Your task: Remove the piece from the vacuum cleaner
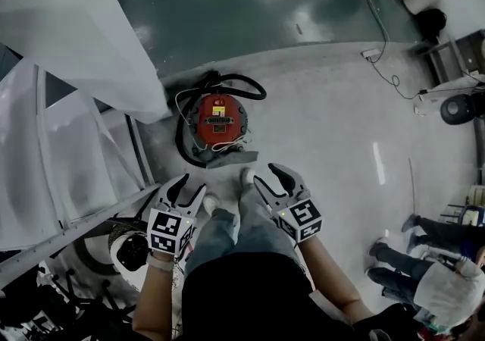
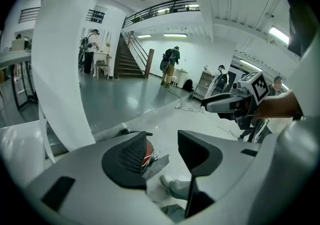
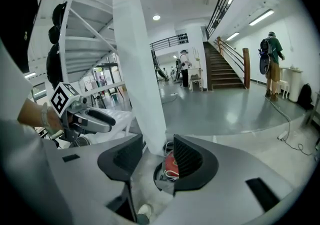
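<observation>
the left gripper [image 1: 187,188] and the right gripper [image 1: 273,178] are held out in front of the body, side by side and apart, both pointing forward and down. in each gripper view the two jaws stand wide apart, their pads pressing on nothing. the left marker cube [image 1: 168,232] and the right marker cube [image 1: 303,218] face up. the left forearm [image 1: 154,300] and the right forearm [image 1: 332,277] are bare, with a wristband [image 1: 160,262] at the left wrist. the legs [image 1: 227,232] stand between the two grippers.
</observation>
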Available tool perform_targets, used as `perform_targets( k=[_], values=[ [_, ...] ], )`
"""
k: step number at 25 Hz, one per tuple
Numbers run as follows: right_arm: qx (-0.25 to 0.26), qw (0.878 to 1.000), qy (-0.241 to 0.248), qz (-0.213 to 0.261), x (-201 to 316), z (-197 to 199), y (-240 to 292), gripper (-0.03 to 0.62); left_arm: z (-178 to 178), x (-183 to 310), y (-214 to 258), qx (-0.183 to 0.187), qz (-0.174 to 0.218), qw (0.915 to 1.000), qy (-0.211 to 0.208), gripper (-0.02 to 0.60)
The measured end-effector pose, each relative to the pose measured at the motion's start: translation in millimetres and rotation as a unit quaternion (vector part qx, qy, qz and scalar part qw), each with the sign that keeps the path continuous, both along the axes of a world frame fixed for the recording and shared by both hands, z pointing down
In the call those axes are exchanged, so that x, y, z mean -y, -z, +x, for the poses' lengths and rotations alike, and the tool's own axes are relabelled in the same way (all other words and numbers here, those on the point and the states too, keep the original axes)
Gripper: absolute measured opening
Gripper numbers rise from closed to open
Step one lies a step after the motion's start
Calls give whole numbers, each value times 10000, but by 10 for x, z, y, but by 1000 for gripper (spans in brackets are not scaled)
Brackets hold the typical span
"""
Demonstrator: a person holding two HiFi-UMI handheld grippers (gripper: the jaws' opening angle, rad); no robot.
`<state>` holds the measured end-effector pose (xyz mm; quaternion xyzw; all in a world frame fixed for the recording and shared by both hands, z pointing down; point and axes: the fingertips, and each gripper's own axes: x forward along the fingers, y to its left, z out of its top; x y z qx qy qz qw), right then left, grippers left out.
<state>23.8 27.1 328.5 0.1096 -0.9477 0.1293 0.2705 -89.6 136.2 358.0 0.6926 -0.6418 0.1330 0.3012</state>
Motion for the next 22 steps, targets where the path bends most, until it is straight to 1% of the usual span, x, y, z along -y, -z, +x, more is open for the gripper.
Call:
perform_targets(
  k=[3,10,15,22],
  values=[
    [-160,9997,125,-146,55,34,-224,202,48,39,-176,-25,-198,9998,-26,201],
    [-532,9964,594,-277,295,29,-828,202,107,257,-702,-90,-644,9979,70,202],
    [-764,9921,929,-343,428,25,-1257,193,173,387,-1128,-260,-860,9957,202,202],
    [-1102,9835,1376,-413,531,-42,-1925,175,261,505,-1734,-304,-1110,9930,266,202]
  ],
)
